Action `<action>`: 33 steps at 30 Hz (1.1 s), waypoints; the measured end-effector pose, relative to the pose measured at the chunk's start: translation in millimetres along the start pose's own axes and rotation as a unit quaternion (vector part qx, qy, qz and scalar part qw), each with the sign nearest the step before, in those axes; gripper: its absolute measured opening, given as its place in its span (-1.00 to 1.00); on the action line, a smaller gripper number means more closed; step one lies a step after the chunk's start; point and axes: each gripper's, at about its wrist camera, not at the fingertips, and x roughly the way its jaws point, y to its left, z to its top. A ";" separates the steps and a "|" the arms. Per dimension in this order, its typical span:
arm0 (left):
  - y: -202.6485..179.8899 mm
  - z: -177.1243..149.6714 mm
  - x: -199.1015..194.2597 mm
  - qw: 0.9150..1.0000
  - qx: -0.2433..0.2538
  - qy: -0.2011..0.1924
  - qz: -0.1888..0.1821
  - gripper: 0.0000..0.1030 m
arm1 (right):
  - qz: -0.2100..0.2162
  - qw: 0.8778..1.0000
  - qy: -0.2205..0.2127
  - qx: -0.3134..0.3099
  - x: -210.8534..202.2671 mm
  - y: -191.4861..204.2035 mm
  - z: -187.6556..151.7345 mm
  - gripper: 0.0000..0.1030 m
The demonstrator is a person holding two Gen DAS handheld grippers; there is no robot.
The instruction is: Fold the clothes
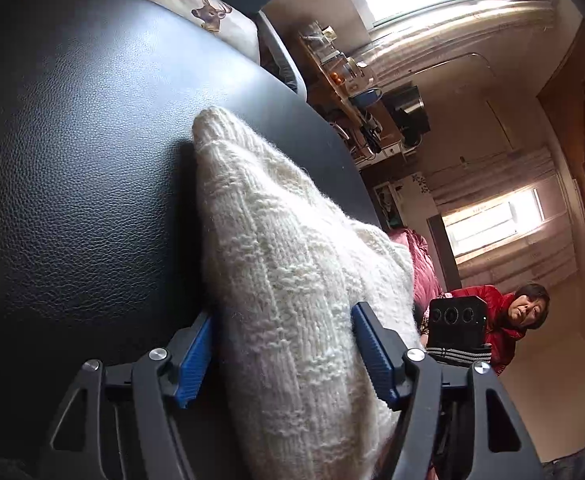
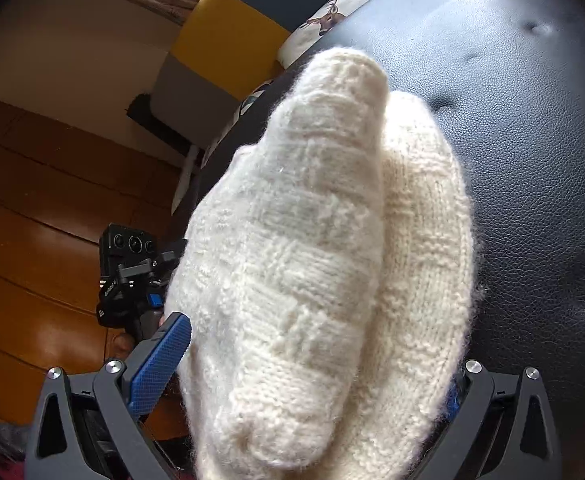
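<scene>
A cream knitted garment (image 1: 284,240) lies bunched on a black leather surface (image 1: 72,160). My left gripper (image 1: 284,356) stands open, its blue pads (image 1: 194,360) wide apart on either side of the knit. In the right wrist view the same knit (image 2: 292,220) shows two thick layers, one lapped over the other. My right gripper (image 2: 308,376) is open around it. Its left blue pad (image 2: 160,364) shows, while the knit hides the right one. The left gripper's body (image 2: 132,276) sits at the knit's far left edge.
The leather surface (image 2: 532,160) has dimples and ends close on the left above a wooden floor (image 2: 32,220). A deer-print cushion (image 1: 204,8) and a yellow and grey backrest (image 2: 228,36) lie beyond. A person in a red jacket (image 1: 508,320) and a pink cloth (image 1: 424,264) are at the right.
</scene>
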 end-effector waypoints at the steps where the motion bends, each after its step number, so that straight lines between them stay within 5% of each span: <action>1: -0.1 1.4 2.3 1.000 -0.004 0.009 0.000 0.28 | -0.003 1.000 -0.002 -0.001 -0.1 0.6 -1.6 1.00; 3: -3.1 1.7 4.5 1.000 0.001 0.009 0.011 0.11 | -0.017 1.000 -0.010 -0.004 -0.8 1.4 -6.2 0.94; 5: -12.3 0.0 6.0 0.999 0.020 0.003 0.031 -0.05 | -0.031 0.999 -0.017 -0.007 -1.6 2.2 -10.8 0.23; 7: -29.1 -4.0 6.7 0.997 0.055 -0.009 0.060 -0.19 | -0.041 0.999 -0.027 -0.012 -7.2 3.0 -13.3 0.15; 9: -43.2 -6.6 5.1 0.995 0.071 -0.021 0.065 -0.26 | -0.048 0.998 -0.040 -0.019 -15.0 3.9 -14.9 0.11; 13: -64.5 0.1 5.6 0.996 0.081 -0.035 0.010 -0.27 | -0.064 0.995 -0.064 -0.032 -30.5 5.6 -18.0 -0.01; 26: -175.8 59.6 105.8 0.983 0.172 0.021 -0.055 -0.29 | -0.105 0.976 -0.184 -0.050 -132.6 0.9 -1.5 -0.21; 31: -213.4 86.6 172.0 0.976 0.207 0.041 -0.050 -0.30 | -0.164 0.962 -0.215 -0.032 -176.2 -35.2 12.8 -0.21; 33: -218.0 96.5 206.7 0.975 0.214 0.057 -0.017 -0.33 | -0.191 0.957 -0.219 -0.013 -186.3 -55.3 17.1 -0.21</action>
